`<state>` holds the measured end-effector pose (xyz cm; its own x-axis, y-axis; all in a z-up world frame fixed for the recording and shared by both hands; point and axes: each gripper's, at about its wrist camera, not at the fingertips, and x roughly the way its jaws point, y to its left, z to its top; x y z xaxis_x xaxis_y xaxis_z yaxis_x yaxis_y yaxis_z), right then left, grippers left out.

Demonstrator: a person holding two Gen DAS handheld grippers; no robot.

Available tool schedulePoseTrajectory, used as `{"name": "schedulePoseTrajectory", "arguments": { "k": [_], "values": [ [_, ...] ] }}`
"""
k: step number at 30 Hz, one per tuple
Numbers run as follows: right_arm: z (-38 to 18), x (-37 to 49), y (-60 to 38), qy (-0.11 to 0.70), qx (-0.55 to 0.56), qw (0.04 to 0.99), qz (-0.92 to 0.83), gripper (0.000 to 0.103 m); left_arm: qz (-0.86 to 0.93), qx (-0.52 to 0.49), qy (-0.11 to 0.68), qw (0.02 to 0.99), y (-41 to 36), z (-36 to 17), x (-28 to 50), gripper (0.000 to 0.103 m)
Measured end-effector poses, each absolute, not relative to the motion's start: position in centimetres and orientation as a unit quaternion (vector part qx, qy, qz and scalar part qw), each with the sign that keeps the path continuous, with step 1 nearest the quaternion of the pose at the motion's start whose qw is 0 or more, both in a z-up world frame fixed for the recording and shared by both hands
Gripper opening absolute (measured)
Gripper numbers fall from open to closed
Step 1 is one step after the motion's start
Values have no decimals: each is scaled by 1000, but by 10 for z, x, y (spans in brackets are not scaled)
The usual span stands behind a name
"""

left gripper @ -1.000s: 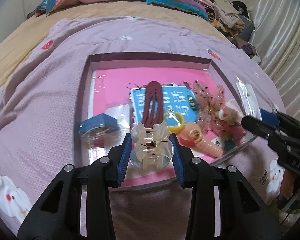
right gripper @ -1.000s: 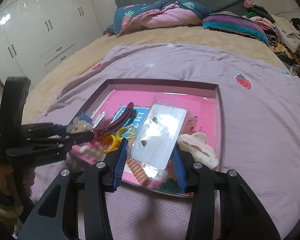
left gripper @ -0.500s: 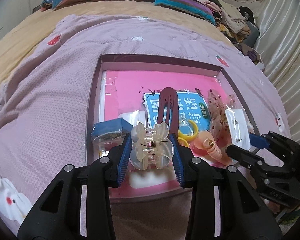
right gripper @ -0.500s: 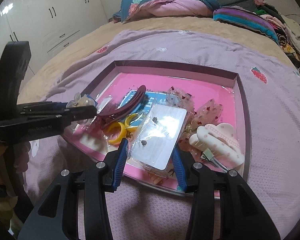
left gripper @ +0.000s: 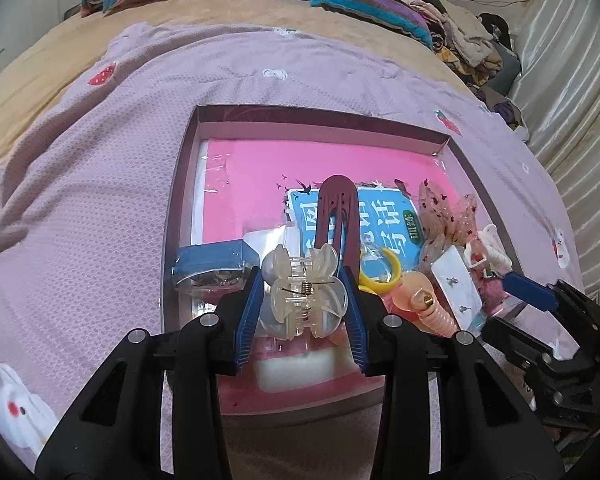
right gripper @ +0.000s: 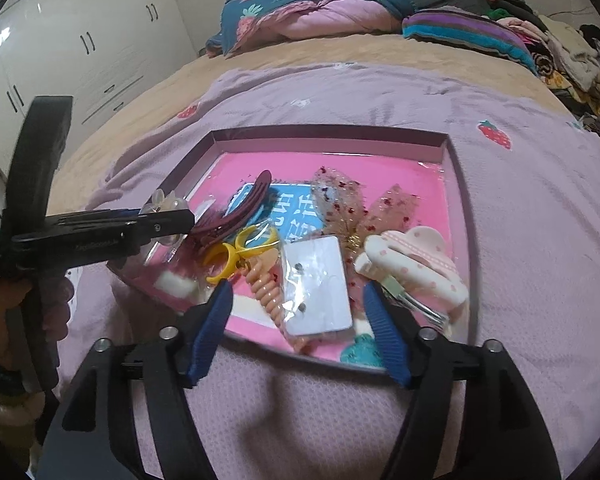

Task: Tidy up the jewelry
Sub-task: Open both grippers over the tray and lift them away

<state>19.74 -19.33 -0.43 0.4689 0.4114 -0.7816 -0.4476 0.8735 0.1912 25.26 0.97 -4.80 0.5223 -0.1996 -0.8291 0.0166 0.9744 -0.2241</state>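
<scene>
A clear claw clip (left gripper: 302,294) sat clamped between the left gripper's (left gripper: 303,300) fingers over the tray's (left gripper: 180,200) near edge on the bed, while the right gripper's (right gripper: 298,308) fingers were opening, clear of an earring card (right gripper: 318,286) lying between them in the tray.

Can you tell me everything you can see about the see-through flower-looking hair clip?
The clear hair claw looks like glossy, see-through plastic with a faint cream tint. Rounded, petal-like lobes spread from its middle, where a small metal coil spring and short comb-like teeth show. The left gripper clamps it between its blue ribbed pads, one pad pressing on each side. It hangs above the near end of the shallow box, over a white block, and seems to touch nothing else. In the right wrist view it is mostly hidden.
</scene>
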Motion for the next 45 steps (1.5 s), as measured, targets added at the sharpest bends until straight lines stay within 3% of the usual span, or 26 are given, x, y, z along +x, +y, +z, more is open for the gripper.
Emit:
{"name": "schedulePoseTrajectory", "arguments": {
  "k": [3, 6, 22, 33, 45],
  "values": [
    [-2, 191, -202, 451, -12, 858, 247, 72, -62, -94, 486, 867, 9, -47, 252, 31],
    [1, 186, -209, 450, -4, 859, 243, 74, -62, -93, 483, 869, 7, -43, 251, 41],
    [19, 169, -227, 437, -2, 872, 221, 81, -63, -89, 461, 881, 2, -10, 237, 63],
    [35, 163, -234, 417, 1, 884, 209, 94, -46, -72, 444, 892, 4, 10, 217, 94],
    [58, 150, -241, 393, 15, 897, 203, 97, -40, -61, 421, 904, 3, 29, 187, 94]
  ]
}}
